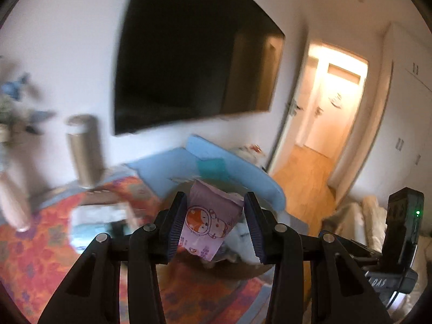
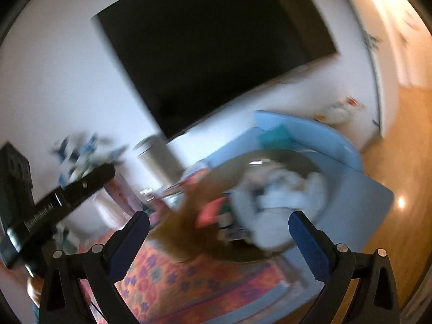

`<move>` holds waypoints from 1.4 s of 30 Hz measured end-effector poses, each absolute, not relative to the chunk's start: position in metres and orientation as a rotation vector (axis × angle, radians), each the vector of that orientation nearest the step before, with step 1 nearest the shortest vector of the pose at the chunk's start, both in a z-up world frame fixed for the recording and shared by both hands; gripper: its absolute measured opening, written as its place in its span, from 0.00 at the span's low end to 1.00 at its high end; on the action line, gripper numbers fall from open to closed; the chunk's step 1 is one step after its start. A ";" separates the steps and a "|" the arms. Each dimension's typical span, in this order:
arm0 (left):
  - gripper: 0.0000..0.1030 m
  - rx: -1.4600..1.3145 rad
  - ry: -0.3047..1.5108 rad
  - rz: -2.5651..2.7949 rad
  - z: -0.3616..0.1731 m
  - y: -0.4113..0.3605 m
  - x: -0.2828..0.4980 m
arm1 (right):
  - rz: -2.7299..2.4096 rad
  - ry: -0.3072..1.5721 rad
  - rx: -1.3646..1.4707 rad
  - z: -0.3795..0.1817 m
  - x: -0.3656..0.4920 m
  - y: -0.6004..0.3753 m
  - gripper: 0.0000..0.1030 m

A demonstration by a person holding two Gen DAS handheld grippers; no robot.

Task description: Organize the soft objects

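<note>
Clearly the left gripper (image 1: 216,226) pinches a pink packet (image 1: 209,222) at lower centre, seemingly carrying it toward the basket (image 2: 272,197). Meanwhile the right gripper (image 2: 218,245) hangs wide open, empty.

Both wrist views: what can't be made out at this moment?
- Left wrist: whether the left gripper truly pinches the pink pouch; a gap shows at one finger, and the pouch's lower end is hidden behind the fingers.
- Right wrist: motion blur smears the pale soft pile in the round basket; single items unreadable.
- Right gripper: open, holding nothing.
</note>
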State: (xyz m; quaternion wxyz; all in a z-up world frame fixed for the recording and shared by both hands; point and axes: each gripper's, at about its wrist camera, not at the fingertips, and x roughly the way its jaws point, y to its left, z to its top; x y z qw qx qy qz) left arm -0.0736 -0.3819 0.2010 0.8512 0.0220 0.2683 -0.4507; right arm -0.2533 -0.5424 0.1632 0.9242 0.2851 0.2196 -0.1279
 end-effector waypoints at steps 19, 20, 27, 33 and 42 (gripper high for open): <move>0.78 0.113 0.656 -0.918 0.162 -0.424 -0.052 | -0.291 0.533 0.649 0.128 -0.251 -0.581 1.00; 0.78 0.106 0.647 -0.918 0.165 -0.417 -0.055 | -0.283 0.536 0.645 0.129 -0.249 -0.578 1.00; 0.83 0.084 0.544 -0.825 0.188 -0.337 -0.076 | -0.201 0.573 0.553 0.138 -0.228 -0.530 1.00; 0.84 0.035 0.478 -0.661 0.213 -0.247 -0.081 | -0.107 0.572 0.470 0.154 -0.211 -0.475 1.00; 0.99 0.023 0.364 -0.277 0.241 -0.088 -0.101 | 0.136 0.579 0.311 0.167 -0.165 -0.351 1.00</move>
